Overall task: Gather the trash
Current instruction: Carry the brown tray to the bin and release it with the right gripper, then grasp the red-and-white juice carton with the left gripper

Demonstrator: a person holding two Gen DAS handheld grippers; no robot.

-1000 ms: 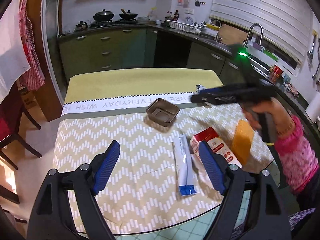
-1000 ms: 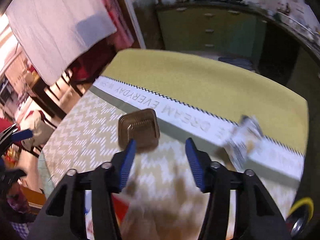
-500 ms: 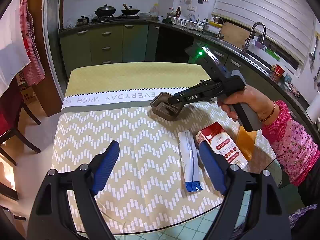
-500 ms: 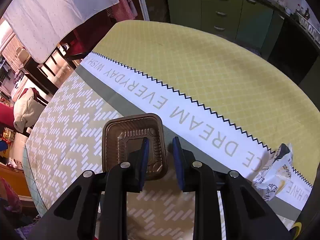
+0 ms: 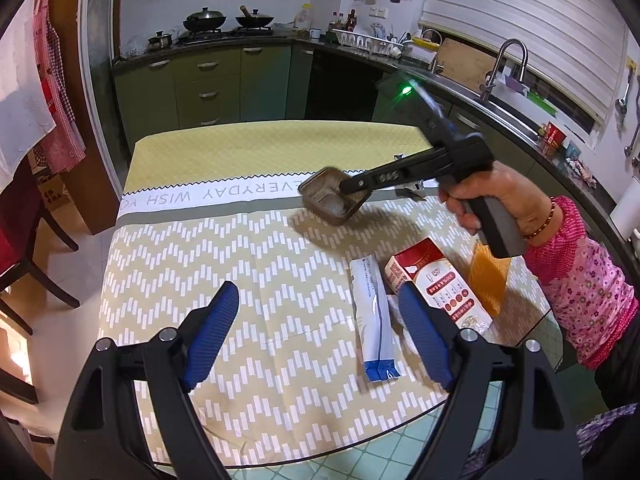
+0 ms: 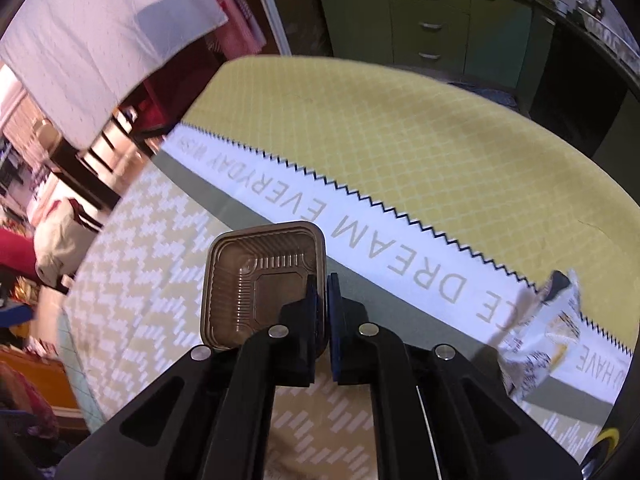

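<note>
A brown plastic tray (image 5: 326, 200) (image 6: 256, 280) sits near the grey band of the tablecloth, tilted up off the cloth. My right gripper (image 6: 322, 292) (image 5: 348, 190) is shut on its near right rim, one finger inside the tray and one outside. My left gripper (image 5: 320, 332) hangs open over the front of the table with nothing between its fingers. Beside its right finger lie a white and blue sachet (image 5: 374, 320), a red and white carton (image 5: 436, 284) and an orange packet (image 5: 488, 280). A crumpled white wrapper (image 6: 548, 328) lies right of the tray.
The round table (image 5: 408, 428) wears a chevron and yellow cloth and its front edge is close below my left gripper. Dark chairs (image 5: 24, 240) stand at the left. Green cabinets (image 5: 208, 84) and a sink counter (image 5: 504, 92) run behind and to the right.
My right gripper came down over the tray and its jaws closed on the rim. The tray now tilts up from the cloth. The left gripper kept still.
</note>
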